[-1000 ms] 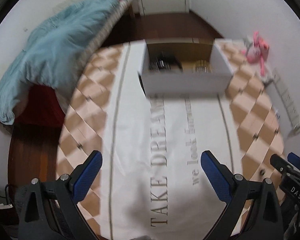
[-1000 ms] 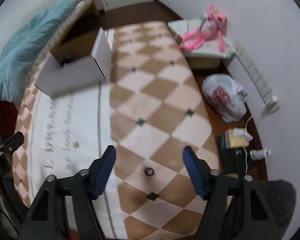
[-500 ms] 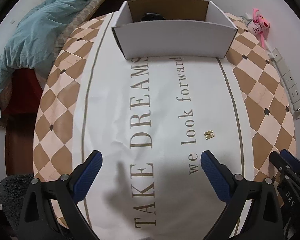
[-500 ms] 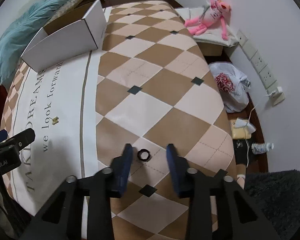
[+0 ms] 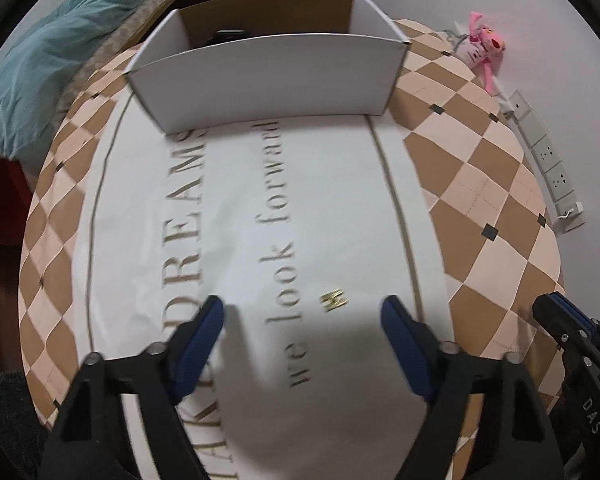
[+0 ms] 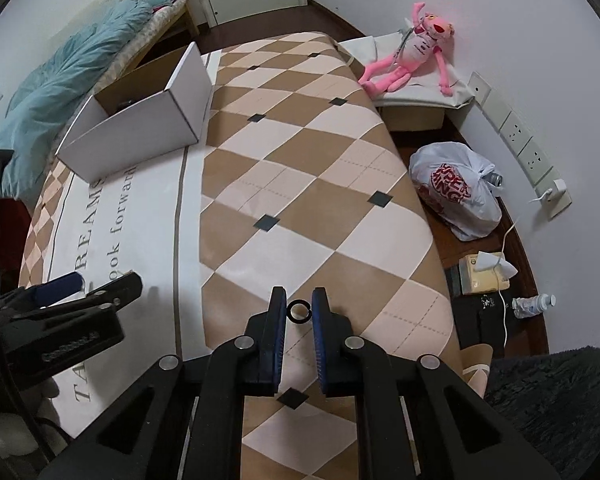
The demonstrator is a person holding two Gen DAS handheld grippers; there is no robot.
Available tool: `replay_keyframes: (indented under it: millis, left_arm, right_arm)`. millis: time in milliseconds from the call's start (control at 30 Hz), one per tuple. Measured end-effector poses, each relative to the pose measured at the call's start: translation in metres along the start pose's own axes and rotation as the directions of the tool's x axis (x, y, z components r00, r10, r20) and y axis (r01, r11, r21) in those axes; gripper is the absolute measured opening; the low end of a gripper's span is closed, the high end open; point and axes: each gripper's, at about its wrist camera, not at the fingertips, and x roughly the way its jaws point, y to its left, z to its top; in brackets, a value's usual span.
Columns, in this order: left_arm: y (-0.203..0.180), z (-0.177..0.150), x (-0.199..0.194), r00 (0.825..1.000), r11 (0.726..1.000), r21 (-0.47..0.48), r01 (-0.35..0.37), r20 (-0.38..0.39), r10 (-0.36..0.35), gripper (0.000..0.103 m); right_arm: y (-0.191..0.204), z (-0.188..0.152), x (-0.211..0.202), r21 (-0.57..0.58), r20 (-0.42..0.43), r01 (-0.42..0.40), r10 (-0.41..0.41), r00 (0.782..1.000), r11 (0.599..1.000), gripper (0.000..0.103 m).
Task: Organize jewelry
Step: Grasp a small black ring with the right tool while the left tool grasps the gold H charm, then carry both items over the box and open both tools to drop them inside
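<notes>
White box (image 5: 268, 80): contents mostly hidden behind its front wall. Gold trinket (image 5: 334, 299): motion-blurred, form indistinct. Tablecloth lettering (image 5: 188, 216): partly covered by the box.

pink plush toy (image 6: 410, 54) — on cushion | white plastic bag (image 6: 458, 196) — floor | teal blanket (image 6: 72, 80)

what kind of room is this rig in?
Most likely a home bedroom. A bed with a teal blanket stands past the table, a pink plush toy sits by the wall, and a tied plastic bag lies on the wooden floor.
</notes>
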Motion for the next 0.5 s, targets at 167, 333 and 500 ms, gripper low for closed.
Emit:
replay_keyframes:
  millis: [167,333,500]
  left_arm:
    - [-0.008,0.004,0.002,1.000,0.999,0.034,-0.001,0.026,0.000,0.028]
    - [-0.004,0.007,0.002,0.999,0.999,0.031,0.028,0.035,-0.029,0.009]
    - [0.008,0.005,-0.006,0.998,0.999,0.015,0.045,0.046,-0.045,0.008]
  right_arm:
    - [-0.007,0.005,-0.001,0.017,0.005,-0.005,0.005,1.000,1.000,0.013]
    - [-0.011,0.010,-0.006,0.035,0.022,-0.016,0.015,1.000,0.999,0.013]
    - [-0.020,0.016,-0.019,0.084,0.059,-0.052,0.047,0.997,0.995,0.013]
